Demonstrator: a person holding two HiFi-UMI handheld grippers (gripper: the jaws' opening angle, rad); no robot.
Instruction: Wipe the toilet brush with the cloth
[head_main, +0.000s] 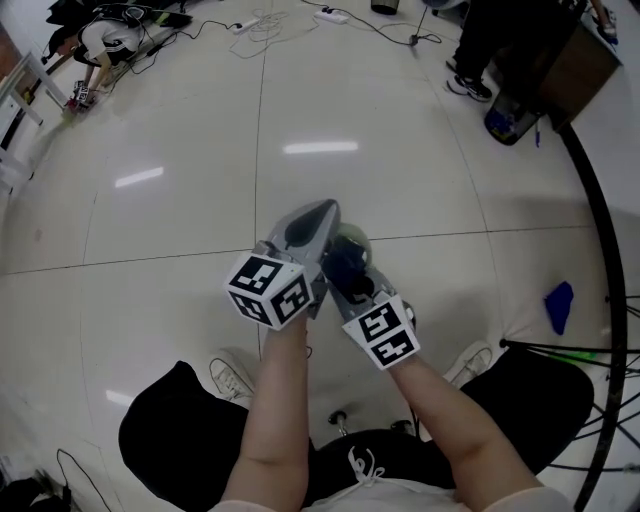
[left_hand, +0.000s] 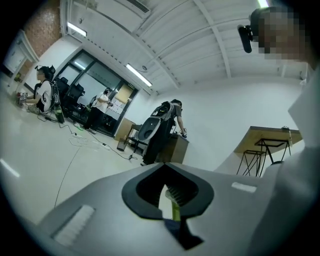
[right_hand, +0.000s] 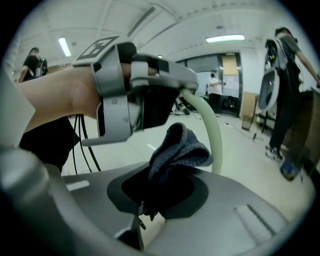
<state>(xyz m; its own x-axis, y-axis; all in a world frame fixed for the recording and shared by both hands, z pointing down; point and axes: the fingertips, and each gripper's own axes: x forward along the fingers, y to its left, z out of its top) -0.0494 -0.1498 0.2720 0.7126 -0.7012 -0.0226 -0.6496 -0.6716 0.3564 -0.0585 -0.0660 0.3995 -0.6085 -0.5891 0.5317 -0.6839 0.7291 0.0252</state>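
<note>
Holding a toilet brush and a cloth close together, low above a pale tiled floor (head_main: 180, 130).
Both of the person's forearms reach forward, side by side. The left gripper (head_main: 318, 212) is clamped on the toilet brush (right_hand: 214, 135), whose pale green handle curves out of its jaws. The right gripper (right_hand: 161, 192) has its jaws pinched on a bunched dark grey cloth (right_hand: 176, 150), held just beside that handle.

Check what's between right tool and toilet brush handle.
The dark cloth, clamped in the right tool, in front of the brush handle; right gripper view.
</note>
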